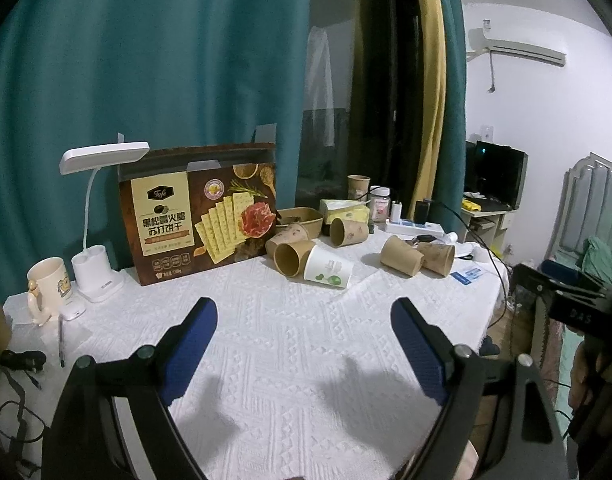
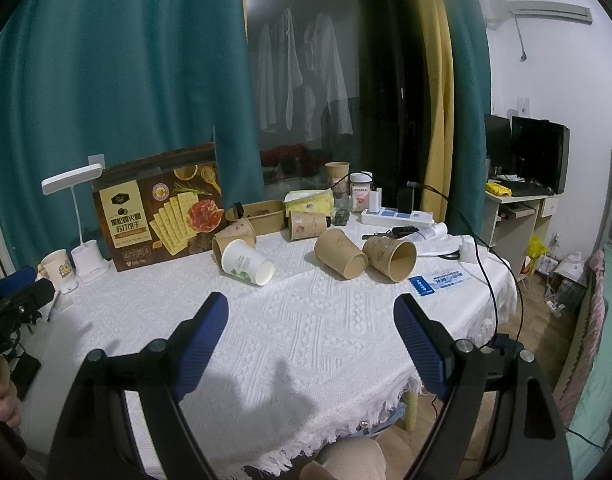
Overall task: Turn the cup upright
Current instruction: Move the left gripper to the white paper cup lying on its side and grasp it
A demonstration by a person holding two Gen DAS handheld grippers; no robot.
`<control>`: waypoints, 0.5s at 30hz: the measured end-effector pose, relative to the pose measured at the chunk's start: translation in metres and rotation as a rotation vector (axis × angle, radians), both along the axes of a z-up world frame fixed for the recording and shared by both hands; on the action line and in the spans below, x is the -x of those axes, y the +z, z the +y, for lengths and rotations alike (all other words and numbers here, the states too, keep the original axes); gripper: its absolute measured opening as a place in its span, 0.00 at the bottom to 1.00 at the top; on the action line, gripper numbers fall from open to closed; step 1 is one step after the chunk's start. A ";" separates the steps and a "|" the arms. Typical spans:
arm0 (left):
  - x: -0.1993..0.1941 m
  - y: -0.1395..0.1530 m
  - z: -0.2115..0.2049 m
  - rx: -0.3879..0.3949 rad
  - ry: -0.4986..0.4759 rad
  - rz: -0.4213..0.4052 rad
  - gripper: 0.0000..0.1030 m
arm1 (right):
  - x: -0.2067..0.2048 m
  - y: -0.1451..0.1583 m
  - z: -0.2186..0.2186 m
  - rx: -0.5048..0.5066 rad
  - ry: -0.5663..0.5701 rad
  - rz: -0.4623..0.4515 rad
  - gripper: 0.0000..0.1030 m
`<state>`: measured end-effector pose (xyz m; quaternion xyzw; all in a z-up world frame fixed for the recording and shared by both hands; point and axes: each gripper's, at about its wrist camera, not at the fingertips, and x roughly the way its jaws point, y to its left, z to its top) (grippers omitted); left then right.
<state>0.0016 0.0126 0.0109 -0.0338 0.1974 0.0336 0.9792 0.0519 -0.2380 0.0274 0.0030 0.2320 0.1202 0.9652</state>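
Note:
Several paper cups lie on their sides at the far part of the white tablecloth (image 1: 289,360). A white cup with green print (image 1: 328,267) (image 2: 247,266) lies beside brown cups (image 1: 291,258) (image 1: 348,232). Two more brown cups (image 2: 340,254) (image 2: 390,254) lie to the right. One brown cup (image 1: 358,186) stands upright at the back. My left gripper (image 1: 303,306) is open over bare cloth, well short of the cups, with nothing between its blue pads. My right gripper (image 2: 310,302) is likewise open and empty, nearer the table's front edge.
A brown cracker box (image 1: 201,208), a white desk lamp (image 1: 101,216) and a mug (image 1: 49,284) stand at the back left. A tissue pack (image 2: 310,200), a jar, a power strip (image 2: 398,218) and a black cable (image 2: 486,272) are at the back right. The fringed table edge (image 2: 346,420) is close below.

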 end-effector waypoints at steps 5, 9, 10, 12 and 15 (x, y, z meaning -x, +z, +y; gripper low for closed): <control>-0.015 -0.009 0.006 0.067 0.043 0.026 0.96 | -0.018 -0.020 -0.009 0.010 -0.002 0.038 0.81; -0.044 -0.026 0.006 0.078 0.059 0.076 0.98 | -0.046 -0.040 -0.022 0.028 -0.014 0.097 0.81; -0.052 -0.032 0.005 0.075 0.061 0.096 0.98 | -0.054 -0.046 -0.025 0.039 -0.018 0.107 0.81; -0.075 -0.043 0.001 0.067 0.040 0.162 0.98 | -0.071 -0.056 -0.030 0.068 -0.025 0.119 0.81; -0.113 -0.061 -0.006 0.039 0.010 0.267 0.98 | -0.098 -0.073 -0.039 0.101 -0.023 0.140 0.81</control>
